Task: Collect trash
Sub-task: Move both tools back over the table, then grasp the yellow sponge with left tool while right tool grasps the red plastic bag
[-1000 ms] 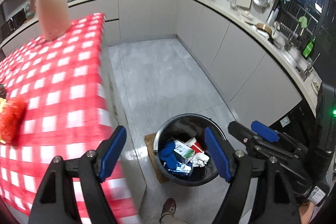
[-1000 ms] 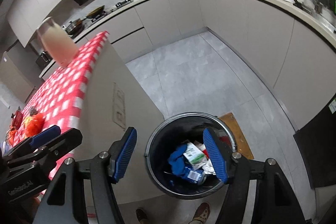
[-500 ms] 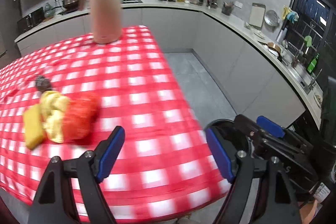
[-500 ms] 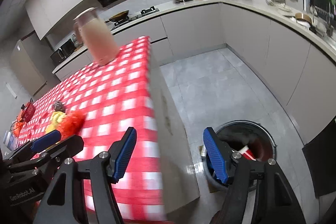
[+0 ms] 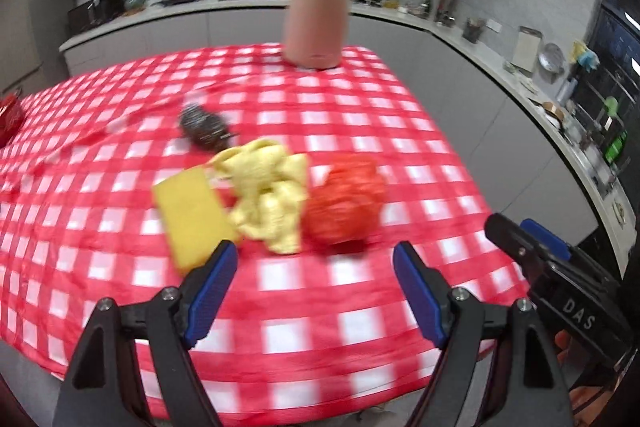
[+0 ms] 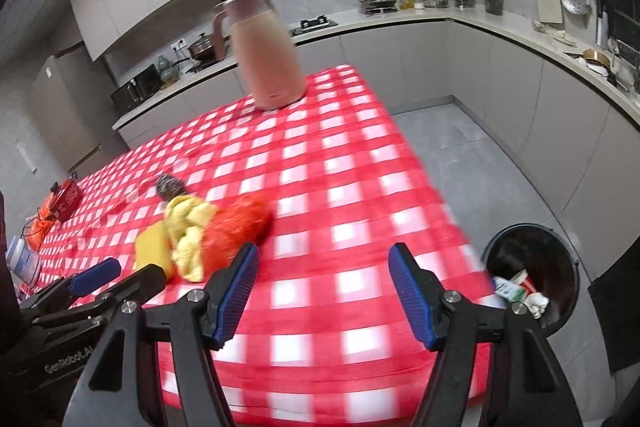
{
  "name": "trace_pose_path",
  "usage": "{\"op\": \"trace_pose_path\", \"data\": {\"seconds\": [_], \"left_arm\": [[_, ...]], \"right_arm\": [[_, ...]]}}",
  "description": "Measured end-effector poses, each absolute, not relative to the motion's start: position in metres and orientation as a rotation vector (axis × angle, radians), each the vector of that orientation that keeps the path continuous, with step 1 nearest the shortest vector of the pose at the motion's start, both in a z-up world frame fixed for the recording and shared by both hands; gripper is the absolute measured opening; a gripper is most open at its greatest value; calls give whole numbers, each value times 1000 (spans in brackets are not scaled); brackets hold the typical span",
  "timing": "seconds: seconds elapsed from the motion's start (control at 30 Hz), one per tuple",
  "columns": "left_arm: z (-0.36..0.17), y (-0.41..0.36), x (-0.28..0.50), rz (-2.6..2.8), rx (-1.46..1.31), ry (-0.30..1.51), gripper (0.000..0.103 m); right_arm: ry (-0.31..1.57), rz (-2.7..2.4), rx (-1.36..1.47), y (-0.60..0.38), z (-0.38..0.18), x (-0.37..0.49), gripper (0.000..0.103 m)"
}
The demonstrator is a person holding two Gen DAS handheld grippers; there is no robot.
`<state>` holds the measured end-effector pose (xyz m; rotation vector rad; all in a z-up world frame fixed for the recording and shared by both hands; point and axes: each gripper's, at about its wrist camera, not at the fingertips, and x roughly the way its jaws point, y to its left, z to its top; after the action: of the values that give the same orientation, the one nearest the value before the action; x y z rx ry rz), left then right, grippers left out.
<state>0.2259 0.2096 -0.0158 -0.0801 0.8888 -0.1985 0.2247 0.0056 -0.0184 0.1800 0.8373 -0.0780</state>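
Nearest, both grippers hanging above the near edge of the bench (image 5: 360,339), fingers spread wide apart and holding nothing: left gripper (image 5: 316,291) to the left, right gripper (image 6: 322,291) beside it toward the right-hand edge. Just beyond the left fingers, a cluster of soft litter lying roughly mid-bench, running left to right in a touching row: yellow sponge (image 5: 192,215), crumpled yellow cloth (image 5: 268,199), red mesh bundle (image 5: 346,201). Directly ahead of the left gripper's opening, that row; from the right wrist view, off to the left of its fingers and partly behind the left one. Left gripper judged the nearer and better lined up, with the red bundle closest to its right finger. Long axis of the sponge pointing near-to-far, slightly tilted. Farther back, a dark scrubber-like lump (image 5: 204,131), blurred. Near the far right corner, a pink jug (image 5: 316,11), upright. Off the right-hand edge, down on the floor, the trash bin (image 6: 560,247), part filled.
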Motion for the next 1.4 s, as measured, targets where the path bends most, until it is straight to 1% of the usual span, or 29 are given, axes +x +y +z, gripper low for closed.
{"op": "trace_pose_path", "data": {"seconds": [0.13,0.4,0.77,1.17,1.4], "left_arm": [[-23,245,233,-146,-116,905,81],[-33,277,243,-30,-142,913,81],[-53,284,274,16,-131,962,81],[-78,289,319,-69,-101,1020,81],[-95,297,329,-93,-80,1061,81]], "right_arm": [[872,-40,156,34,-27,236,69],[890,61,138,55,-40,261,69],[921,109,170,54,-55,289,69],[947,-5,181,73,-70,320,69],[984,-38,185,83,-84,336,69]]}}
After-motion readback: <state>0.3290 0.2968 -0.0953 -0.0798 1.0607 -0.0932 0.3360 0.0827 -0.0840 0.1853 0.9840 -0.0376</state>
